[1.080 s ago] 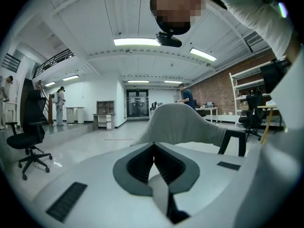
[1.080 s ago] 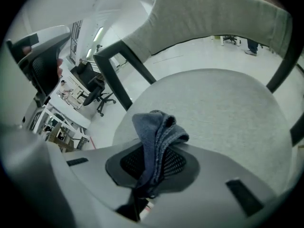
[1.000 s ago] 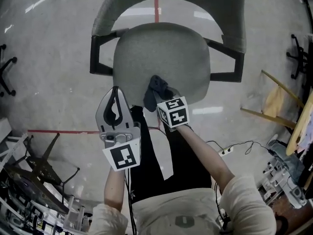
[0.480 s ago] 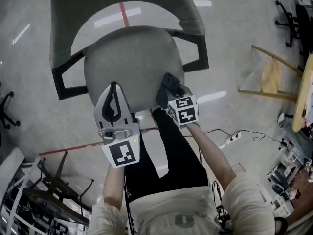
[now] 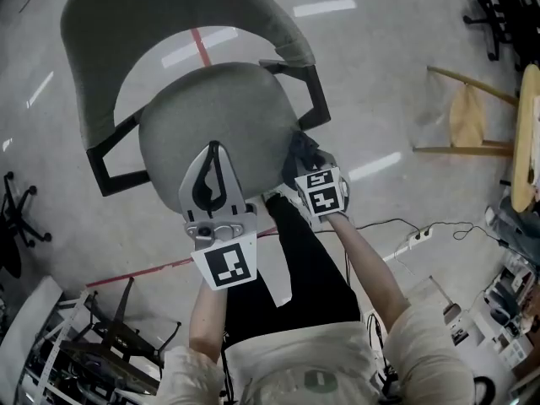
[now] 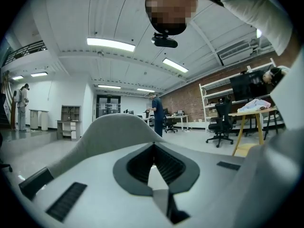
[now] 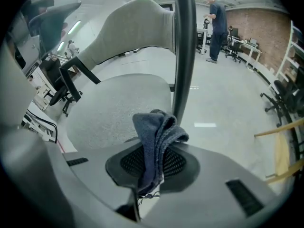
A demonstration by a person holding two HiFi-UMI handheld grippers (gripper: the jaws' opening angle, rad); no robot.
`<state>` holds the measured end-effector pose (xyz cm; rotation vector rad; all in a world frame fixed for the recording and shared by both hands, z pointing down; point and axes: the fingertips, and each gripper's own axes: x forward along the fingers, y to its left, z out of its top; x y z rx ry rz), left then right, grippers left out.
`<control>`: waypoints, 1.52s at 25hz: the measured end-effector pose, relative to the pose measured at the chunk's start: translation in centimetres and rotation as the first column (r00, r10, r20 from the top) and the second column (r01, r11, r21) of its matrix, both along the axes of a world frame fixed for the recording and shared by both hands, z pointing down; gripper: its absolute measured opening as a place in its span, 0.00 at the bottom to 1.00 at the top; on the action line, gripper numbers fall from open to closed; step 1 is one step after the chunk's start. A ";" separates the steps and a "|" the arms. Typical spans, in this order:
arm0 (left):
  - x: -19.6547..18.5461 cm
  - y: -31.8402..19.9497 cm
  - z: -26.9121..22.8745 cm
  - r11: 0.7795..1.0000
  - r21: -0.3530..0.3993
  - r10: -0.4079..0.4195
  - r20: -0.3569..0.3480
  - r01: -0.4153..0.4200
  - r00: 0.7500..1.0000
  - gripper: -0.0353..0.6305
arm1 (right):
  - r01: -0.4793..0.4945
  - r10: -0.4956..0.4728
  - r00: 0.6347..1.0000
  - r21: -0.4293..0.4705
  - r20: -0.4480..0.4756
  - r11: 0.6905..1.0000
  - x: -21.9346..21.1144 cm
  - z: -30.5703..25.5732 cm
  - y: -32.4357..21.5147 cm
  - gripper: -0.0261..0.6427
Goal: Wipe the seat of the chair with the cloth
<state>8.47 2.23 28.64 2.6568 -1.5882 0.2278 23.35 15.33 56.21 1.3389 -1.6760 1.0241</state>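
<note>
The grey chair seat (image 5: pixel 211 112) lies below me, its curved backrest (image 5: pixel 160 15) beyond it. My right gripper (image 5: pixel 305 165) is shut on a dark blue cloth (image 5: pixel 302 152) at the seat's right front edge, beside the black armrest (image 5: pixel 312 99). In the right gripper view the cloth (image 7: pixel 154 137) stands folded up out of the jaws, with the seat (image 7: pixel 114 108) to its left and the armrest post (image 7: pixel 184 51) just behind it. My left gripper (image 5: pixel 213 154) hovers over the seat's front part, shut and holding nothing (image 6: pixel 137 132).
A wooden frame (image 5: pixel 468 112) stands on the floor at the right. A power strip with cable (image 5: pixel 418 236) lies near my right arm. Black chair bases (image 5: pixel 17 226) and metal racks (image 5: pixel 93 344) crowd the left. A person (image 7: pixel 216 20) stands far off.
The right gripper has carried the cloth from the seat's front middle to its right front edge. The left gripper has come forward over the seat. The chair now sits further left in view.
</note>
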 end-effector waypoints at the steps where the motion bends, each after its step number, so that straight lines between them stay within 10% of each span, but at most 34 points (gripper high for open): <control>1: 0.1 0.1 0.0 1.000 -0.001 0.002 0.002 -0.002 1.000 0.08 | -0.005 0.005 1.000 -0.002 -0.004 1.000 0.2 0.0 0.1 0.12; 12: -1.9 -1.3 -3.4 0.999 0.010 -0.049 -0.030 0.050 0.998 0.08 | -0.019 0.020 1.000 0.017 -0.012 1.000 -0.4 -3.8 -1.8 0.12; 19: -4.3 -3.1 -15.9 0.987 0.122 -0.091 -0.110 0.104 0.990 0.08 | 0.019 -0.024 1.000 0.312 0.013 0.950 -3.4 -20.8 -9.4 0.12; 23: -5.1 -4.2 -24.0 0.957 0.248 -0.116 -0.136 0.147 0.984 0.08 | 0.037 -0.068 0.997 0.583 0.031 0.811 -4.9 -35.2 -15.6 0.12; 32: -5.3 -0.2 -38.5 0.895 0.396 -0.109 -0.248 0.204 0.963 0.08 | -0.018 -0.126 0.990 0.928 0.070 0.372 -6.7 -62.0 -13.5 0.12; 38: -4.8 2.4 -40.3 0.891 0.416 -0.079 -0.249 0.180 0.965 0.08 | -0.021 -0.198 0.977 0.961 0.078 0.277 -8.7 -65.8 -9.8 0.12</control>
